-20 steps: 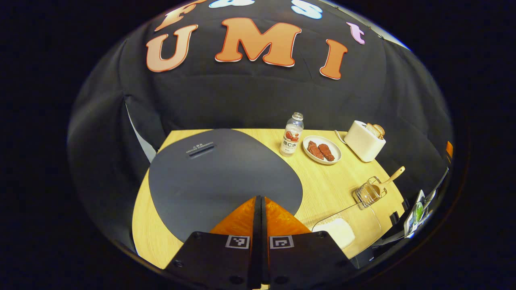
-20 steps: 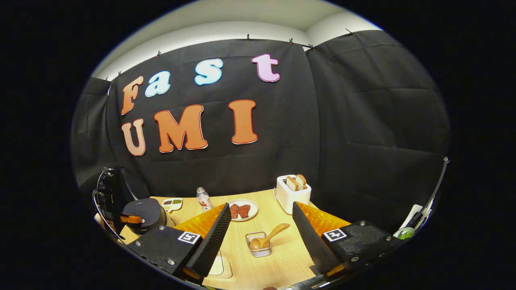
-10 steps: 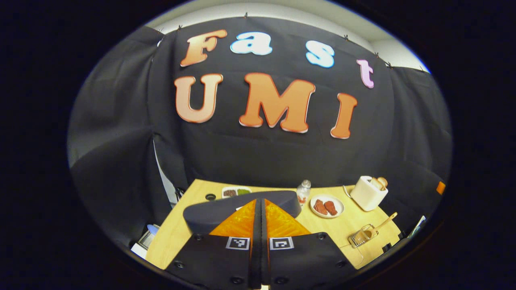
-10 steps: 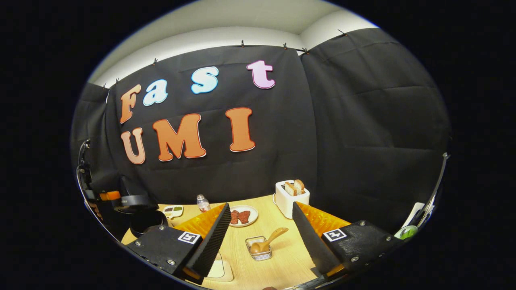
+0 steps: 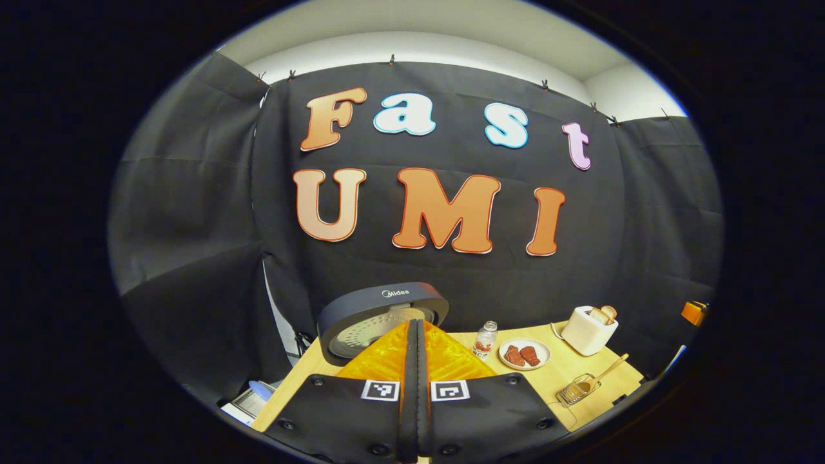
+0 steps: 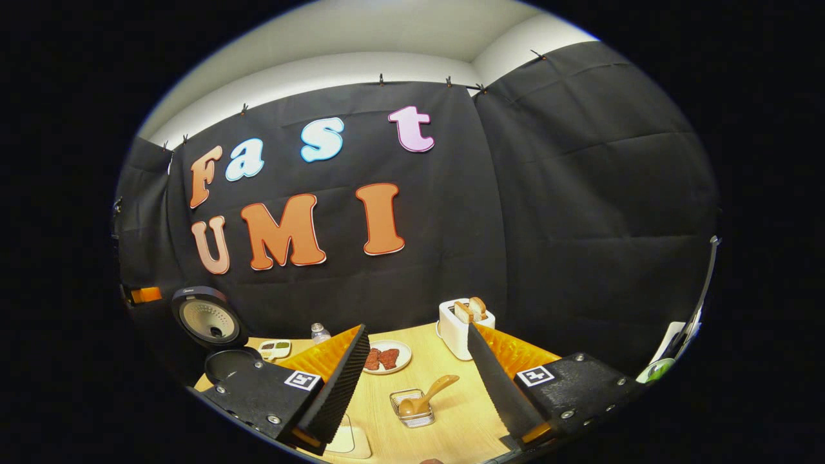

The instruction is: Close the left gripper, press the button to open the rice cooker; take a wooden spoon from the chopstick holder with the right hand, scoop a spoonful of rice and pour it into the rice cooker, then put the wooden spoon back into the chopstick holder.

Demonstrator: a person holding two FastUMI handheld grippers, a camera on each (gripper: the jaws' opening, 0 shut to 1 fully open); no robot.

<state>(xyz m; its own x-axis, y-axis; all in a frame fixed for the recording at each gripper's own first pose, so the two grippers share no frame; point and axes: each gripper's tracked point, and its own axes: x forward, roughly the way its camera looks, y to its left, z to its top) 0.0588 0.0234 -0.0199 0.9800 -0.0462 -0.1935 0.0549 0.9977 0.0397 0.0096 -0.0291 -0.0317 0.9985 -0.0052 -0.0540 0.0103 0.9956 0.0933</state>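
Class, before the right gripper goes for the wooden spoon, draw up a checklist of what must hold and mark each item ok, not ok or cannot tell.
1. Rice cooker lid raised, pot uncovered: ok.
2. Right gripper open, nothing between its fingers: ok.
3. Wooden spoon resting in the chopstick holder, handle leaning up and to the right, free to take: ok.
4. Way from the right gripper to the spoon free of other things: ok.
5. Left gripper shut, in front of the cooker and away from the holder: ok.
6. Rice in the container by the right gripper's left finger: cannot tell.
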